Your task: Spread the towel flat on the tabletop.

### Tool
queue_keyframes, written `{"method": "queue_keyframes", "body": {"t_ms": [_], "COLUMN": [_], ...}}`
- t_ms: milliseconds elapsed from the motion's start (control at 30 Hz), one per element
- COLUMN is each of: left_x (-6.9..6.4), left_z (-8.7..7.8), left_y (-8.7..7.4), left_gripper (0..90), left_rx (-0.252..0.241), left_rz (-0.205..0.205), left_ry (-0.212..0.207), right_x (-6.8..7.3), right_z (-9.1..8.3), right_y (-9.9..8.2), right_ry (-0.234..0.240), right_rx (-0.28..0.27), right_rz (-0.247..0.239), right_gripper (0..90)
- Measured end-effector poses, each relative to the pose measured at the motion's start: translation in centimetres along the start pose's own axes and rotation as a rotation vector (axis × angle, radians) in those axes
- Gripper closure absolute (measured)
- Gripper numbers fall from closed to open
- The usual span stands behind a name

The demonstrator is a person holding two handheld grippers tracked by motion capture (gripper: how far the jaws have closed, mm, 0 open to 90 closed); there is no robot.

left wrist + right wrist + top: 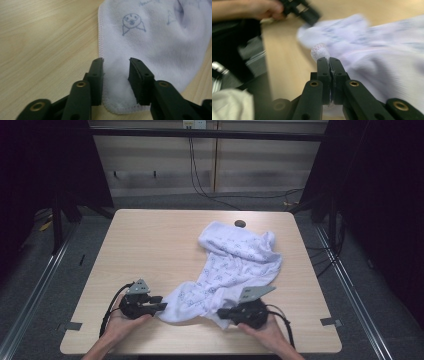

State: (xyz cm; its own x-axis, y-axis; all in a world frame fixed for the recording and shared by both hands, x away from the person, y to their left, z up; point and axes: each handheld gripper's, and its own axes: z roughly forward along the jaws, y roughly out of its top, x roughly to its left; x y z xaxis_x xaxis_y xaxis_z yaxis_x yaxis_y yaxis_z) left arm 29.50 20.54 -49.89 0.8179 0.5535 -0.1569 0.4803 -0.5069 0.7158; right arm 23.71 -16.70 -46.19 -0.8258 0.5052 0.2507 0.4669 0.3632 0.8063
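White printed cloth (227,270) lies crumpled on the table (150,250), one near corner clamped in the right hand-held gripper (329,60), the other between the parted jaws of the left hand-held gripper (116,65), ungripped; spreading remains.

White towel (235,265) with pale blue doodle prints, light wood-grain table (150,245), black tools

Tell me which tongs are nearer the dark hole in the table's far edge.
Right. The right tongs sit at the near edge, more directly below the hole, clamped on the towel. The left tongs stand farther off to the left, open around a towel corner.
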Motion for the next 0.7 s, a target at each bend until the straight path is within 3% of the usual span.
{"method": "queue_keyframes", "body": {"t_ms": [67,133,200,267,333,433,567,700], "left_x": [-0.2,-0.2,-0.2,-0.3,-0.4,-0.5,-1.2,-1.0], "left_z": [0.1,0.3,0.4,0.4,0.3,-0.1,-0.4,-0.3], "left_y": [0.2,0.3,0.4,0.5,0.6,0.7,0.7,0.6], "left_gripper": [76.6,81.6,82.6,81.5,76.7,68.5,64.2,55.6], "left_rx": [0.012,0.015,0.017,0.006,-0.006,-0.054,-0.055,-0.037], "left_rz": [0.017,0.017,0.001,-0.01,-0.014,-0.043,-0.02,-0.022], "left_ry": [0.012,-0.004,-0.031,-0.061,-0.07,-0.119,-0.148,-0.101], "right_x": [-1.4,-3.4,-5.0,-6.4,-7.5,-8.3,-8.2,-7.3], "right_z": [-1.3,-2.7,-3.6,-4.0,-4.3,-4.0,-3.8,-3.6], "right_y": [-0.1,-0.3,-0.5,-0.6,-1.0,-1.7,-2.0,-1.8], "right_ry": [-0.059,-0.123,-0.166,-0.223,-0.24,-0.221,-0.186,-0.181], "right_rx": [-0.02,-0.046,-0.064,-0.059,-0.068,-0.045,-0.032,-0.034], "right_rz": [0.016,0.053,0.088,0.093,0.138,0.161,0.17,0.158], "right_gripper": [88.0,88.0,88.0,88.0,87.9,85.8,71.5,60.9]}}
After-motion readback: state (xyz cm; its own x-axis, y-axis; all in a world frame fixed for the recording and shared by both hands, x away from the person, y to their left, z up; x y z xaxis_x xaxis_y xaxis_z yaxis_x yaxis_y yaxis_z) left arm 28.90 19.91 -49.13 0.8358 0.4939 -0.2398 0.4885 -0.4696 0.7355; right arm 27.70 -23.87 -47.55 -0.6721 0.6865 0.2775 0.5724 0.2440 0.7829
